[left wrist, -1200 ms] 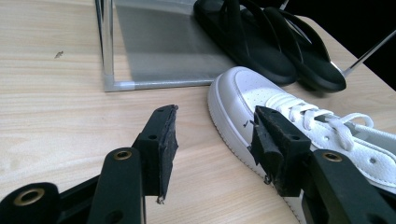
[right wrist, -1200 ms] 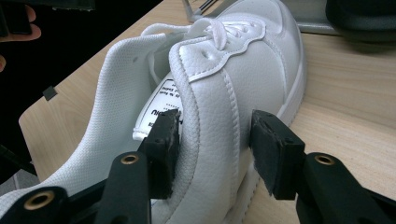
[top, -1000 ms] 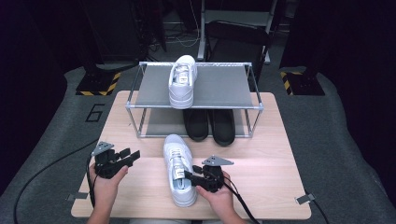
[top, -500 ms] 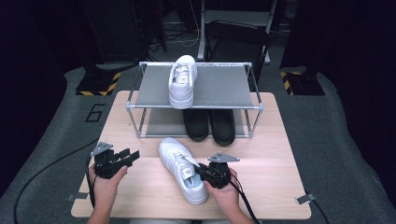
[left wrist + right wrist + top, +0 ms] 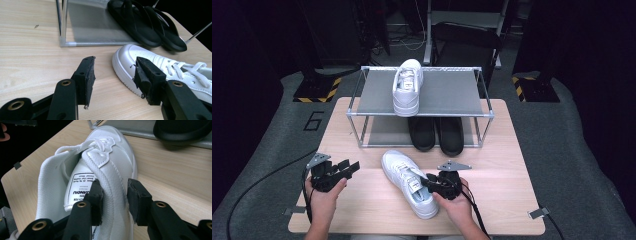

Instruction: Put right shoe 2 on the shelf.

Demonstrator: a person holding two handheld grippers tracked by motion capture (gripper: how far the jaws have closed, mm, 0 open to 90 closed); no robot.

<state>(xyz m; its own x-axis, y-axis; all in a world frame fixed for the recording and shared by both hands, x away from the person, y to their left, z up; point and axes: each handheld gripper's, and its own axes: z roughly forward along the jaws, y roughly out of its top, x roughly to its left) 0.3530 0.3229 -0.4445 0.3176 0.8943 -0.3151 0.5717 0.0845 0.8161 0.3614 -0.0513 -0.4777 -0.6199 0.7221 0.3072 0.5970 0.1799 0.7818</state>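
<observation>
White sneaker with black-printed tongue label; second white sneaker on grey shelf; black sandals; pale wood-grain surface; black gripper.

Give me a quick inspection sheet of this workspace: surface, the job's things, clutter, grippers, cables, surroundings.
Surface: wooden table, bare wood around the items.
Job's things: white sneaker lying angled on the table; second white sneaker on the rack's top shelf.
Clutter: black sandals under the shelf.
Grippers: left gripper open, holding nothing; right gripper astride the sneaker's side wall, jaws just reopening, outer pad apart from it.
Cables: one trails from each gripper.
Surroundings: dark floor, hazard-striped blocks.
</observation>
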